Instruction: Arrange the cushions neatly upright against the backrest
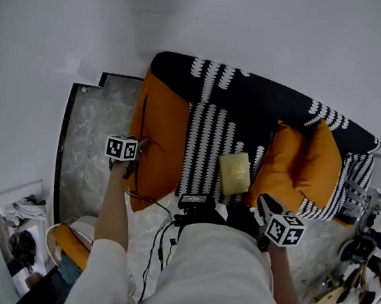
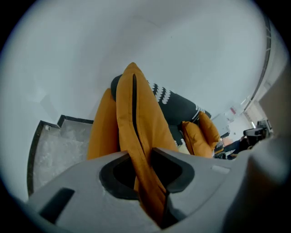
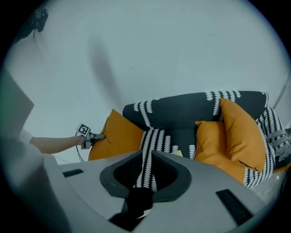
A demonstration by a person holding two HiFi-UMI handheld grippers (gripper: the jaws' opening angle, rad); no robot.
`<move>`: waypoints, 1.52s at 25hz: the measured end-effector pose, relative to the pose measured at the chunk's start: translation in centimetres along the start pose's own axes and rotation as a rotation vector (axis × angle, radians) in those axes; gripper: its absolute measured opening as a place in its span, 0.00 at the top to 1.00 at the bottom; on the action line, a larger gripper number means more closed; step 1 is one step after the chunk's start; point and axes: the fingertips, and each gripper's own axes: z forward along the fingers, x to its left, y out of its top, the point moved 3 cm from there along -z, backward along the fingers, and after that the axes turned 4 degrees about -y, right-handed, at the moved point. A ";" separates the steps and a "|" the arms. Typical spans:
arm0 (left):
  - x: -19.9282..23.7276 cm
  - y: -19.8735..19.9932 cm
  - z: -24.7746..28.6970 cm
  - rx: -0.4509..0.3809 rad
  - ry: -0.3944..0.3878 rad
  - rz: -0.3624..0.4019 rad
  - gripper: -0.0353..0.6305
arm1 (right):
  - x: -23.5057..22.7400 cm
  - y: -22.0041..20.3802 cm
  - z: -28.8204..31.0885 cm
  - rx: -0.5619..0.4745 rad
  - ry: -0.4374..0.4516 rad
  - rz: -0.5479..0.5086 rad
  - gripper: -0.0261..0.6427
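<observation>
A large orange cushion [image 1: 161, 137] stands at the left end of the black patterned sofa [image 1: 265, 102]. My left gripper [image 1: 139, 145] is shut on that cushion's outer edge, and in the left gripper view the orange seam [image 2: 141, 113] runs down between the pads of the gripper [image 2: 142, 154]. A black-and-white patterned cushion [image 1: 204, 149] lies on the seat's middle. My right gripper [image 1: 261, 201] is at the seat's front. In the right gripper view its jaws [image 3: 148, 157] pinch the near edge of the patterned cushion [image 3: 152, 141]. Two orange cushions [image 1: 282, 166] [image 1: 320, 164] lean at the right end.
A flat yellow item [image 1: 234, 172] lies on the seat between the patterned cushion and the right orange cushions. Grey marble floor [image 1: 96, 136] lies left of the sofa, with a white wall behind. Cables [image 1: 160, 233] hang at my front. Clutter sits at the lower left [image 1: 22, 230] and lower right [image 1: 362, 272].
</observation>
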 end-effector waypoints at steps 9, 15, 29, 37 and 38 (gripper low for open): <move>4.6 0.3 -0.7 0.147 0.244 0.133 0.78 | 1.9 0.1 -0.5 0.012 -0.005 -0.171 0.87; 5.0 0.8 -2.6 0.058 0.386 0.066 0.57 | 1.0 -1.1 -1.1 0.014 -0.011 -0.136 0.87; -7.8 -1.7 -8.9 -0.101 0.542 0.158 0.57 | -2.6 -3.8 -3.8 -0.082 0.110 -0.120 0.87; -25.2 -2.9 -5.7 -0.176 0.469 0.234 0.82 | -13.3 -6.7 -10.3 -0.215 0.126 0.000 0.87; -27.6 -3.0 -4.9 -0.181 0.444 0.249 0.83 | -14.7 -7.4 -11.4 -0.230 0.125 0.009 0.87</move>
